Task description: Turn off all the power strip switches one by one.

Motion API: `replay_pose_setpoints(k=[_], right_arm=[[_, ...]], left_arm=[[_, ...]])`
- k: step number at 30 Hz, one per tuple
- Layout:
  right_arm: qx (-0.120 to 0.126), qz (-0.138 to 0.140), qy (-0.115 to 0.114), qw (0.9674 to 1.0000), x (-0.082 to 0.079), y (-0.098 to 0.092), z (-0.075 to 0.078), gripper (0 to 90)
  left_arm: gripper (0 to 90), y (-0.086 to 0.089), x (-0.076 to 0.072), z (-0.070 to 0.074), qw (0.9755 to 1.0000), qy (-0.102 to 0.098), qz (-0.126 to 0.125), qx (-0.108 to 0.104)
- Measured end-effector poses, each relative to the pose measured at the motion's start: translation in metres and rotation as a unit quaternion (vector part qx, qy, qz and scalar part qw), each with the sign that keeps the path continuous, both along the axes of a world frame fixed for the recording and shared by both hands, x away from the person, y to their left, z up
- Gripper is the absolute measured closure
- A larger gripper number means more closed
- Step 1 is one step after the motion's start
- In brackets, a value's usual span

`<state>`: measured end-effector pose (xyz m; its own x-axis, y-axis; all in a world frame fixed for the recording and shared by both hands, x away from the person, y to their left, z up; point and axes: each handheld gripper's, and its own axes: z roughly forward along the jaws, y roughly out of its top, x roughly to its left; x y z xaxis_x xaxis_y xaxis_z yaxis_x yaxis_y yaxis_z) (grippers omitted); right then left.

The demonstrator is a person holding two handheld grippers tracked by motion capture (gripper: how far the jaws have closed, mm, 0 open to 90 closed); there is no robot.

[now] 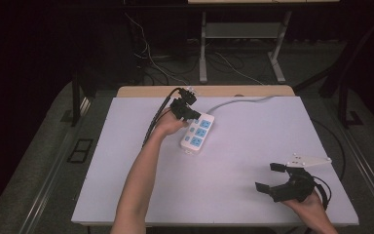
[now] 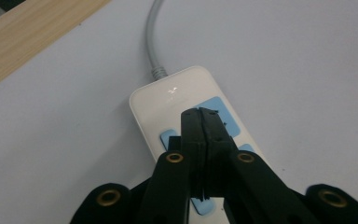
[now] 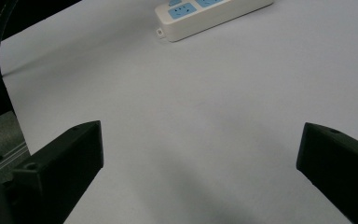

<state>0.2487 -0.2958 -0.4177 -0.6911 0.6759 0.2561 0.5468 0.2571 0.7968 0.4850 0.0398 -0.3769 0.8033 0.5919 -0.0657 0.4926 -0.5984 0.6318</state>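
A white power strip (image 1: 197, 132) lies toward the far left of the surface (image 1: 253, 146), its grey cable (image 1: 238, 101) running away from it. The left gripper (image 1: 191, 113) sits over the strip's cable end, fingers pressed together, seemingly pressing something there. The right gripper (image 1: 272, 176) waits well apart from the strip, fingers spread and empty; no plug is in yet.

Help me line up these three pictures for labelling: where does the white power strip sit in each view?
High view: the power strip lies upper centre on the table, under the left gripper.
Left gripper view: centre, partly behind the shut jaws.
Right gripper view: top edge, right of centre, far beyond the open right gripper.
Shared landmark: its blue socket panels.
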Motion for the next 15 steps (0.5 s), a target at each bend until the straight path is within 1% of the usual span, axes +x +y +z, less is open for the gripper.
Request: replay_pose_setpoints(k=[2, 3, 6, 7, 8, 10, 12, 15], right_arm=[[0.001, -0.001, 0.001, 1.0, 0.0, 0.0, 0.0, 0.3], [0.002, 0.0, 0.001, 1.0, -0.001, 0.0, 0.0, 0.3], [0.002, 0.002, 0.001, 1.0, 0.0, -0.001, 0.0, 0.3], [0.002, 0.002, 0.002, 1.0, 0.0, -0.001, 0.0, 0.3], [0.003, 0.003, 0.001, 1.0, 0.0, -0.001, 0.0, 0.3], [0.004, 0.004, 0.001, 1.0, -0.001, -0.001, 0.0, 0.3], [0.003, 0.004, 0.0, 1.0, -0.001, -0.001, 0.001, 0.3], [0.005, 0.004, -0.004, 1.0, -0.002, -0.002, 0.002, 0.3]], left_arm=[[84.3, 0.002, -0.004, 0.006, 1.0, -0.006, -0.004, 0.001], [82.6, 0.003, -0.006, 0.008, 1.0, -0.008, -0.005, -0.003], [73.8, 0.01, -0.013, 0.018, 0.9997, -0.005, -0.007, -0.021], [70.7, 0.012, -0.015, 0.02, 0.9996, 0.0, -0.01, -0.026], [67.3, 0.014, -0.017, 0.022, 0.9996, 0.004, -0.006, -0.027], [56.4, 0.018, -0.022, 0.026, 0.9996, 0.007, -0.001, -0.028], [44.8, 0.022, -0.027, 0.03, 0.9995, 0.007, 0.007, -0.031], [29.5, 0.028, -0.034, 0.035, 0.9989, 0.012, 0.001, -0.045]])
